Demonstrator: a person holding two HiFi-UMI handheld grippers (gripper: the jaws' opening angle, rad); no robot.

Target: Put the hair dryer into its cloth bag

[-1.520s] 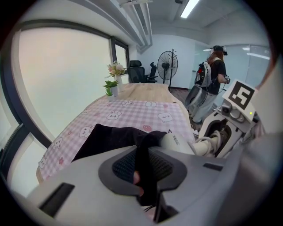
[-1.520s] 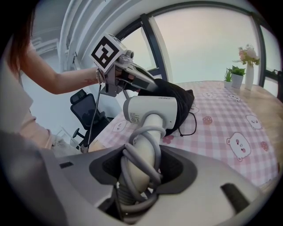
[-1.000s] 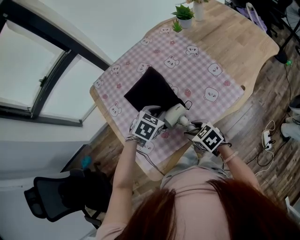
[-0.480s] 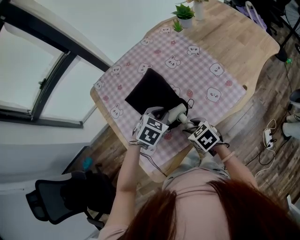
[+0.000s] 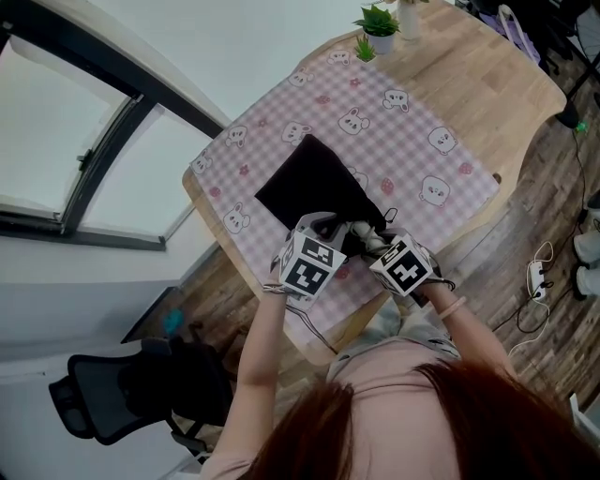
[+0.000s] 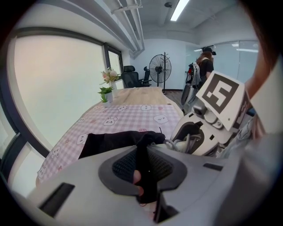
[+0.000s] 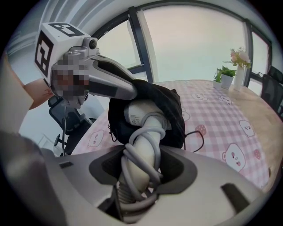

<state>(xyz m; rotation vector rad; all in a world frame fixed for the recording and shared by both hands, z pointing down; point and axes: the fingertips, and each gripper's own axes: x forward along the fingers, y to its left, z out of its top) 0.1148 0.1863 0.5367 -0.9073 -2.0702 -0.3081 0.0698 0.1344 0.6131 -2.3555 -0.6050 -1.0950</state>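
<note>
The black cloth bag (image 5: 314, 183) lies on the pink checked cloth, its mouth toward me. My left gripper (image 5: 322, 228) is shut on the rim of the bag (image 6: 142, 148), lifting it. My right gripper (image 5: 373, 244) is shut on the handle of the white hair dryer (image 7: 143, 145), which has its grey cord wound around it. The dryer's head (image 7: 138, 112) is inside the bag's mouth (image 7: 152, 99). In the head view the dryer (image 5: 361, 232) is mostly covered by the bag and both grippers.
A pink bear-print cloth (image 5: 412, 150) covers the near part of the wooden table (image 5: 487, 66). Two small potted plants (image 5: 380, 28) stand at the far edge. A black office chair (image 5: 122, 394) stands on the floor at the left; a power strip (image 5: 536, 277) lies at the right.
My right gripper has moved toward the bag with the dryer, and the dryer's head has gone into the bag's mouth. The left gripper has stayed on the rim.
</note>
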